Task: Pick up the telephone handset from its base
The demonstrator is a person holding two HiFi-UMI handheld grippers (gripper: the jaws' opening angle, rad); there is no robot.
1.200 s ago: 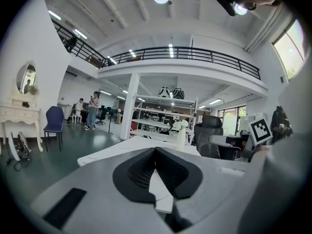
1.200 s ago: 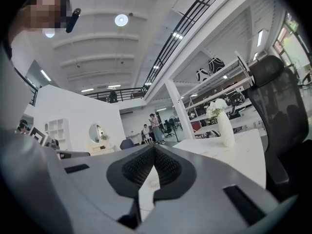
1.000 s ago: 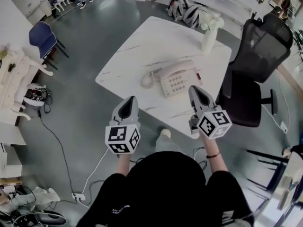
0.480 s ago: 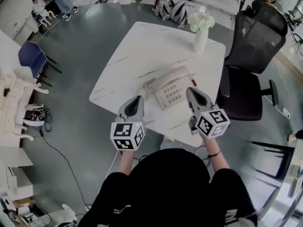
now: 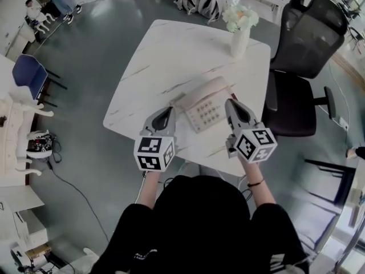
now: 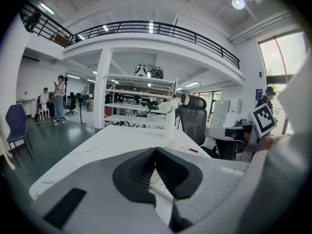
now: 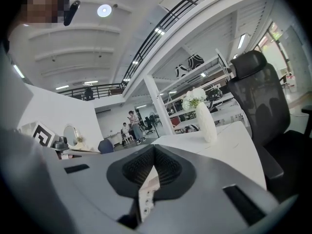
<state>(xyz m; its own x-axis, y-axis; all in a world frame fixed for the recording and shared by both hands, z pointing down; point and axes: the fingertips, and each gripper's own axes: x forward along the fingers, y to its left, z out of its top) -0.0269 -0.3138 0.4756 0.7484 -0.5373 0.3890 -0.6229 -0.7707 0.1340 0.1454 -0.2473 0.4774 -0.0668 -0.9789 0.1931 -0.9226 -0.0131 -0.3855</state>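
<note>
A cream telephone [image 5: 204, 107] sits near the front of the white table [image 5: 171, 56], with its handset [image 5: 194, 93] lying on the base along the far left side. My left gripper [image 5: 167, 111] is shut and empty, its tip just left of the phone's near corner. My right gripper [image 5: 230, 103] is also shut with nothing held, its tip at the phone's right edge. In the left gripper view the jaws [image 6: 155, 150] meet, and a sliver of the phone shows below them. Phone keys [image 7: 146, 191] show through the slit under the closed right jaws [image 7: 154, 147].
A white vase of flowers [image 5: 239, 34] stands at the table's far right. A black office chair [image 5: 299, 67] is to the right of the table and a blue chair [image 5: 28, 76] far left. People stand in the distance [image 6: 59, 99].
Both grippers have moved forward and slightly down toward the phone. The left one came in over the table's near edge. Both stayed shut.
</note>
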